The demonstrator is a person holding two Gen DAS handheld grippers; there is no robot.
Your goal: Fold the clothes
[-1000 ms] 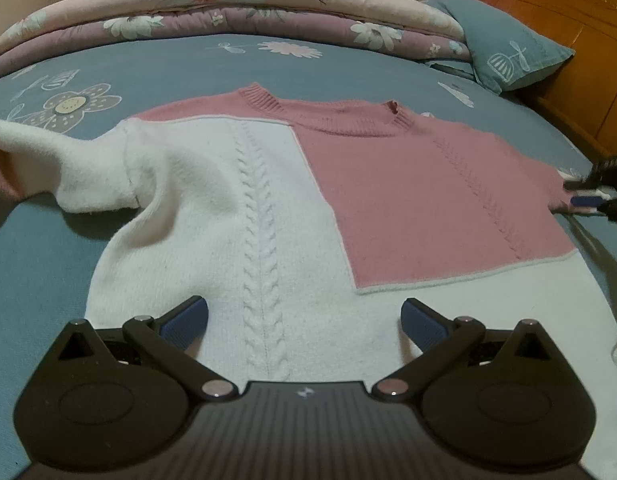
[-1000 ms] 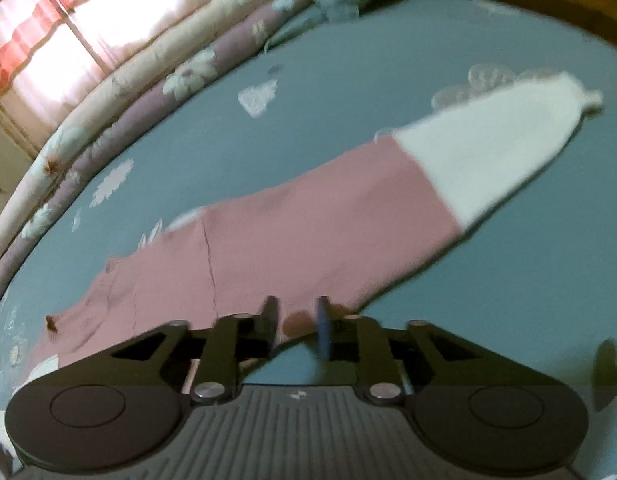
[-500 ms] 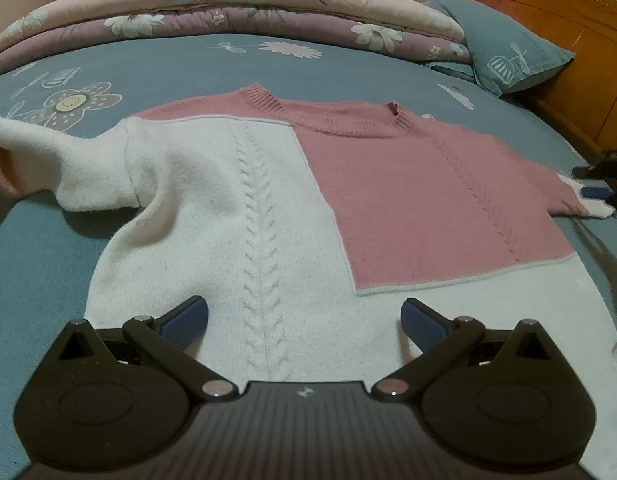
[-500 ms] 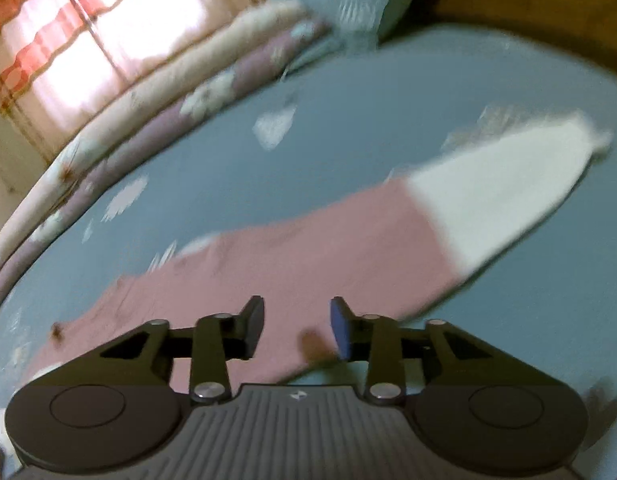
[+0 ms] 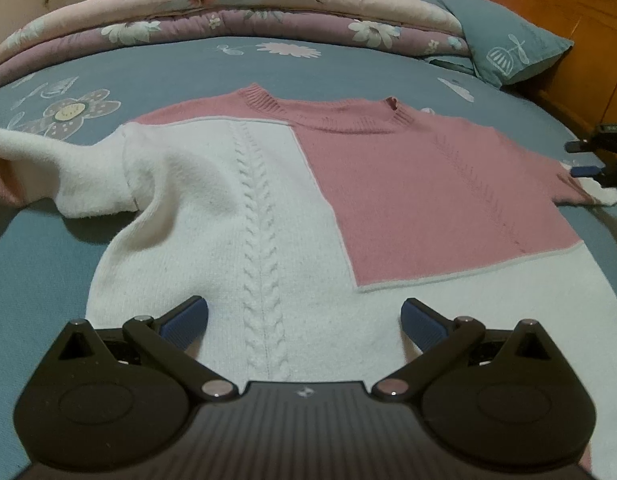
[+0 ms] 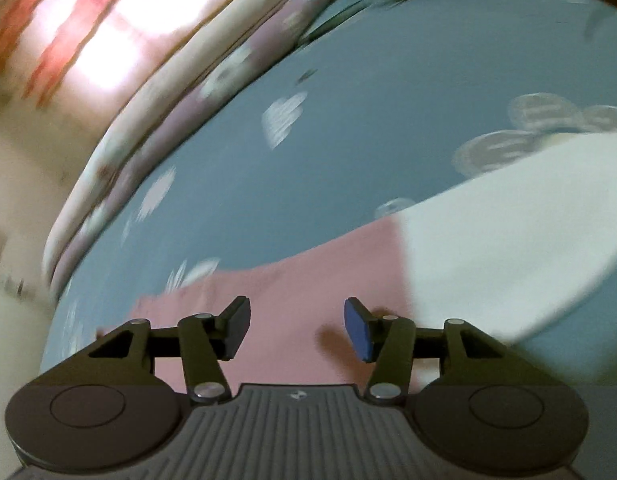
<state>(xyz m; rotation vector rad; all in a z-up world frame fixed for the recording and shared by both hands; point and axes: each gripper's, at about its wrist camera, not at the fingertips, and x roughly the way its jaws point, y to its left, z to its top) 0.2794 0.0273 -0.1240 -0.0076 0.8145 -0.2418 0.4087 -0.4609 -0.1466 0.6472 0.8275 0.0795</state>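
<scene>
A: Where is the sweater [image 5: 292, 216]?
B: Spread flat on the blue bedsheet [image 5: 40, 264], neck at the far side.
A: And the grippers?
B: Left gripper [image 5: 304, 316] spread wide above the near hem; right gripper [image 6: 297, 324] parted, empty, over the pink sleeve [image 6: 308, 276].

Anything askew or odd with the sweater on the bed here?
The sweater lies mostly flat, but its white sleeve on the image-left is bunched and partly lifted off the bedspread. No damage visible.
</scene>
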